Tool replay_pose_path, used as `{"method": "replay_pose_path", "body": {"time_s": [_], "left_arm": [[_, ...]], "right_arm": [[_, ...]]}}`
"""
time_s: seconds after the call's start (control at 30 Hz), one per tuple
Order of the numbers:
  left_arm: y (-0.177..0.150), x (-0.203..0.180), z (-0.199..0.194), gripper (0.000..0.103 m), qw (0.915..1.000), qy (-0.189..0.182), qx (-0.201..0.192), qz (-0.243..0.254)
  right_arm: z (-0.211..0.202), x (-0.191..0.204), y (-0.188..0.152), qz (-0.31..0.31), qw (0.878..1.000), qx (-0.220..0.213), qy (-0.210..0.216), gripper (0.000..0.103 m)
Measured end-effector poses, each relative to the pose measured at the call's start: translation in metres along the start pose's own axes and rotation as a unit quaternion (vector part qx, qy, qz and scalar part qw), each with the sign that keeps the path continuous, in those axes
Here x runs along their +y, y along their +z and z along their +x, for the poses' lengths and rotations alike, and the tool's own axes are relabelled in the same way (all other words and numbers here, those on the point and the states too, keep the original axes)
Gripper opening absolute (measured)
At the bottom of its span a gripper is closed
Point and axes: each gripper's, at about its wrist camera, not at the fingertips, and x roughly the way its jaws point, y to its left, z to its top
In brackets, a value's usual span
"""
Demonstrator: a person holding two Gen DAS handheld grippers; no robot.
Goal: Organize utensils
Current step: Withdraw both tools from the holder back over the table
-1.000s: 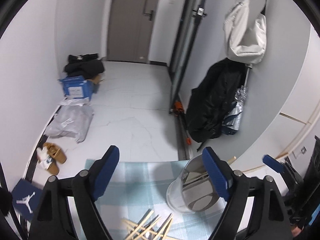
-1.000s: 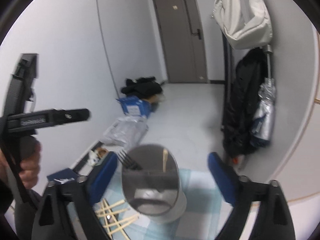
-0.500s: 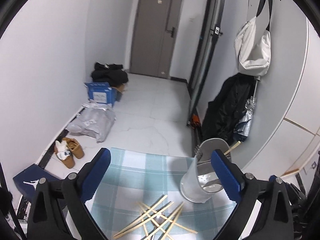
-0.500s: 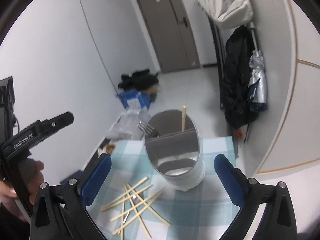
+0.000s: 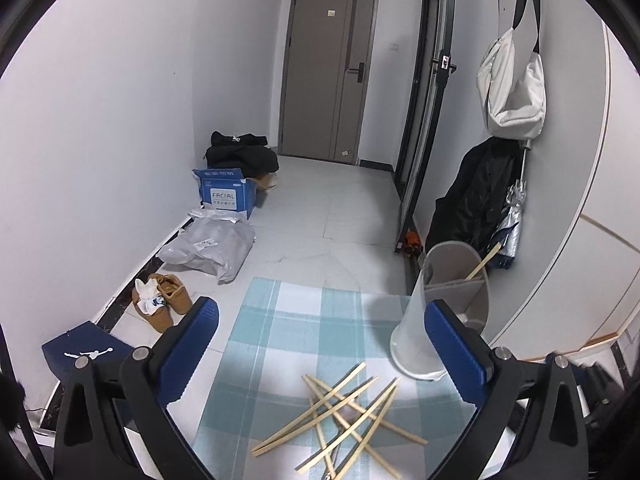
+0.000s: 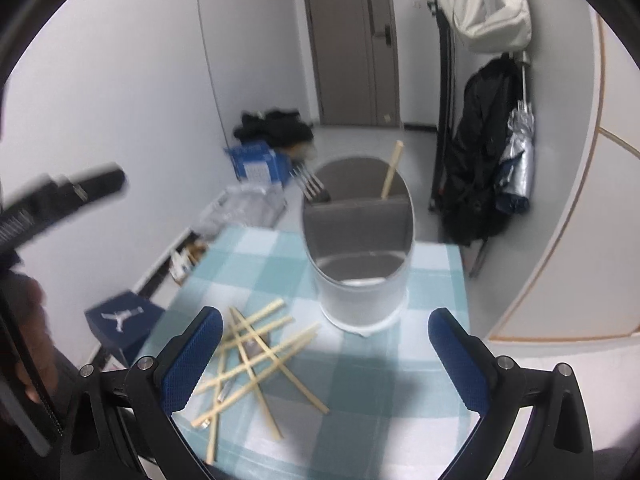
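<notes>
Chopsticks [image 5: 340, 412] lie in a messy crossed pile on the checked cloth [image 5: 280, 320], waiting to go into the holder.

They sit near the front of the table, just beside the round grey holder [image 6: 360, 264], so both tongs can reach them from above. A bit of something silvery, maybe a metal utensil, peeks out under the pile [image 6: 224, 390]. The left gripper [image 5: 320, 352] has just been opening its jaws; they now stand wide apart over the pile with nothing held between them. The right gripper [image 6: 326, 356] is also wide apart and empty, aimed between the pile and the holder. A wall inside splits the holder into two parts. The back part has a fork [image 6: 312, 188] and one chopstick [image 6: 392, 168] leaning in it. The front part looks empty. Most of the sorting looks not yet done.
</notes>
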Motion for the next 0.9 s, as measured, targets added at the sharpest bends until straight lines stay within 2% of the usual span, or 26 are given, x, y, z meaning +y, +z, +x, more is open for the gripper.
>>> {"method": "replay_pose_path", "body": {"time_s": [0.13,0.27,0.4,0.5,0.67,0.77,0.9], "left_arm": [[-0.013,0.007,0.008,0.101,0.9999,0.003,0.016,-0.006],[-0.024,0.014,0.018,0.101,0.9993,-0.003,0.031,-0.02],[-0.032,0.017,0.025,0.101,0.9993,-0.002,0.036,-0.011],[-0.038,0.022,0.032,0.101,0.9987,-0.008,0.047,-0.02],[-0.043,0.027,0.04,0.101,0.9971,-0.023,0.067,-0.031],[-0.043,0.03,0.045,0.101,0.9967,-0.015,0.075,-0.029],[-0.042,0.04,0.056,0.101,0.9933,0.007,0.105,-0.046]], "right_arm": [[-0.006,0.01,-0.008,-0.004,0.999,-0.04,-0.023,0.103],[0.006,0.018,-0.013,-0.017,0.999,-0.028,-0.034,0.103],[0.016,0.023,-0.019,-0.037,0.998,-0.029,-0.033,0.103],[0.026,0.024,-0.025,-0.043,0.999,-0.023,-0.012,0.103],[0.04,0.028,-0.035,-0.046,0.999,-0.013,-0.009,0.103],[0.051,0.031,-0.039,-0.05,0.999,0.008,-0.001,0.103],[0.071,0.033,-0.046,-0.047,0.996,0.069,-0.002,0.103]]}}
